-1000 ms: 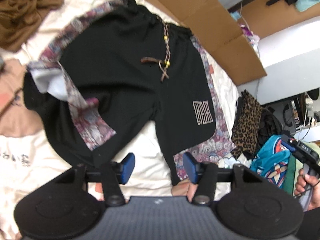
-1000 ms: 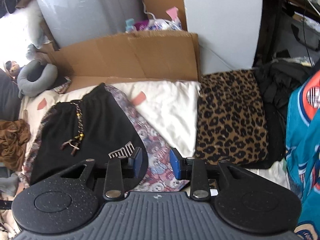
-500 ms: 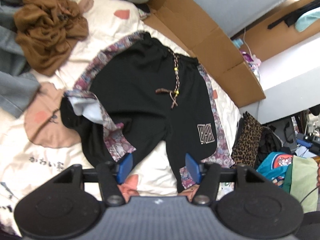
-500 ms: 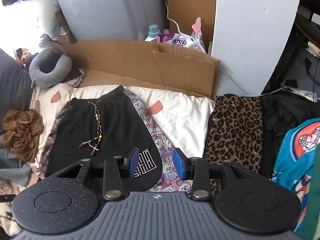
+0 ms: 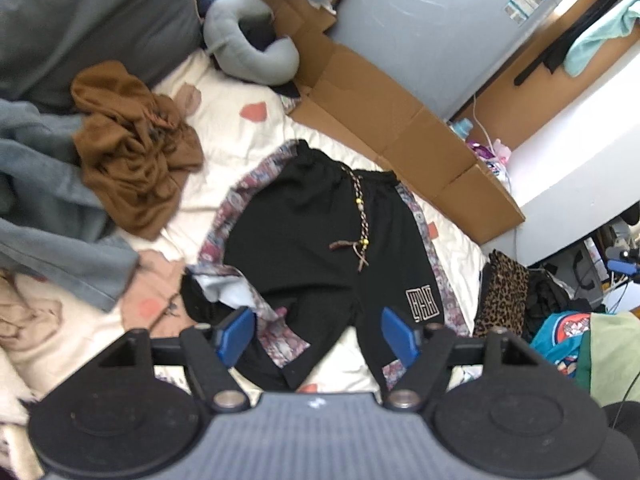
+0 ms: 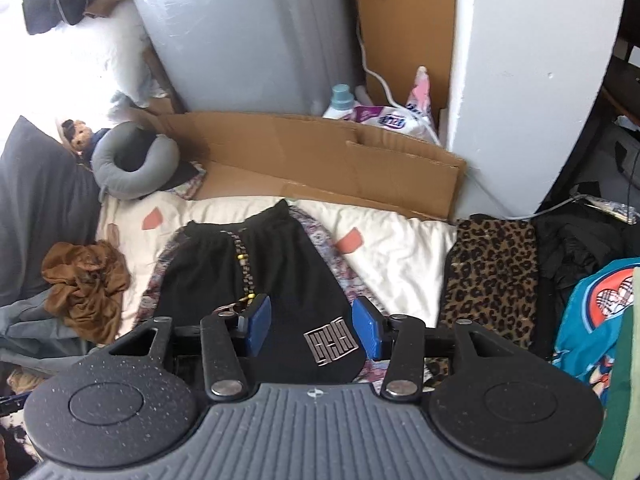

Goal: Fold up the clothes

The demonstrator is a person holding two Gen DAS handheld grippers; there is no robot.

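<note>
Black shorts point(image 5: 320, 240) are lying spread on the bed point(image 5: 224, 120), one leg's hem flipped at eight o'clock. The left gripper point(image 5: 318, 336) and right gripper point(image 6: 311, 328) are hovering over them, jaws apart and empty. Smoothing that hem would likely help any fold.

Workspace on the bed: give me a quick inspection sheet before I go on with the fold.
Surface: cream bedding with pink patches, rumpled.
Job's things: black shorts spread flat, waistband far side; one leg hem turned up, showing pale lining; beaded drawstring lying on the front.
Clutter: crumpled brown garment, grey clothing, grey neck pillow, leopard-print fabric.
Grippers: left tongs open, empty, above the leg hems; right tongs open, empty, above the logo leg.
Cables: white cord behind the cardboard.
Surroundings: flattened cardboard, grey appliance, detergent bottle.
</note>
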